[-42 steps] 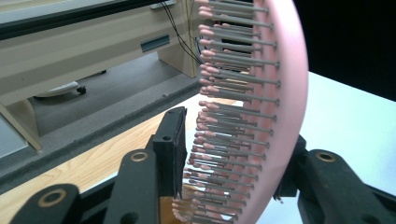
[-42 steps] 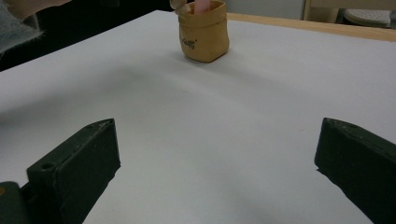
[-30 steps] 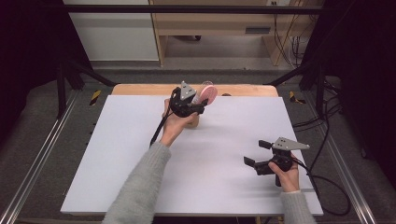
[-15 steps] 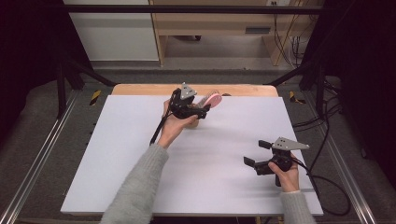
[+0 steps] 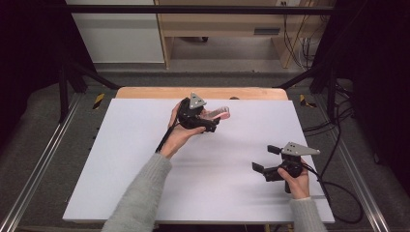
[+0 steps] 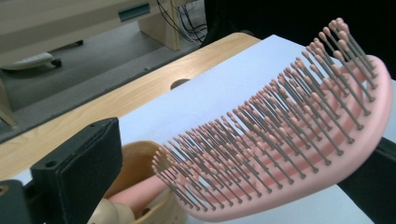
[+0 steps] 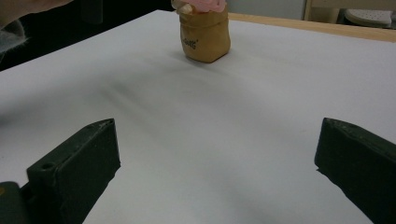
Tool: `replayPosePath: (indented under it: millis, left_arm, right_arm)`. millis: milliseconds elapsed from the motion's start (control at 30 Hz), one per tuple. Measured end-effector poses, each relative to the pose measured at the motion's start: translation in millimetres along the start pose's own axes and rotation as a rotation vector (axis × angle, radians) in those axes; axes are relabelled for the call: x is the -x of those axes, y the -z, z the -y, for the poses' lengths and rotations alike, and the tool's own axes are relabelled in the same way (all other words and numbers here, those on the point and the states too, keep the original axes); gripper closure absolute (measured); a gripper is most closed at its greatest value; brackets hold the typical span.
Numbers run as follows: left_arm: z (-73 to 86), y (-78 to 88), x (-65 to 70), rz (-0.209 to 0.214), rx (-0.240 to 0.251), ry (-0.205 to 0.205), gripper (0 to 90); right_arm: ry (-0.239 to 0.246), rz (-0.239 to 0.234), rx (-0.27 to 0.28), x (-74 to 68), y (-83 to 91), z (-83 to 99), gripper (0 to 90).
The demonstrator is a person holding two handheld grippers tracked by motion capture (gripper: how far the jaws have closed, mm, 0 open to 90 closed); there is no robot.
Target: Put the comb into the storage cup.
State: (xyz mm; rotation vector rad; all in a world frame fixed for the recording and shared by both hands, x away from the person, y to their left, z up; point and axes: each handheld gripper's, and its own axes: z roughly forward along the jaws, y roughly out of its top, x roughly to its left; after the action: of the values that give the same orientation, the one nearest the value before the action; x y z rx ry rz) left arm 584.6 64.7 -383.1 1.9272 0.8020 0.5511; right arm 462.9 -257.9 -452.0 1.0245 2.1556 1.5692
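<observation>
Pink hairbrush [image 6: 299, 140] in tan holder [image 7: 205, 35]

Pink hairbrush [image 6: 299, 140] — curved paddle head, rows of thin grey-brown bristles with pale pink ball tips. It stood handle-down in a small tan pouch-like holder [image 7: 205, 35], head leaning out and tilted, bristles facing up and towards the far side in the left gripper view. In the high view the brush [image 5: 218, 113] sat at the far middle of the white table surface, head pointing right. The holder was squat and soft-walled, with small dark lettering on its side — too small to read. It stood upright on the white surface, its rim open around the brush handle.
</observation>
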Motion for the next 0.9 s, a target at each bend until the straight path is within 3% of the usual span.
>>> replayPosePath:
  millis: [400, 667, 900]
  left_arm:
    - [11.0, 16.2, -0.6, 0.028, 0.034, 0.028, 0.1]
    - [12.5, 34.7, 0.0, 0.072, 0.079, 0.067, 0.1]
    - [15.2, 50.4, -3.8, 0.076, 0.103, 0.082, 0.3]
  right_arm:
    - [0.001, 0.002, -0.005, -0.1, -0.7, 0.1, 0.4]
    - [0.000, 0.001, -0.006, -0.3, -1.3, 0.3, 0.5]
    - [0.000, 0.002, -0.007, -0.3, -1.4, 0.3, 0.4]
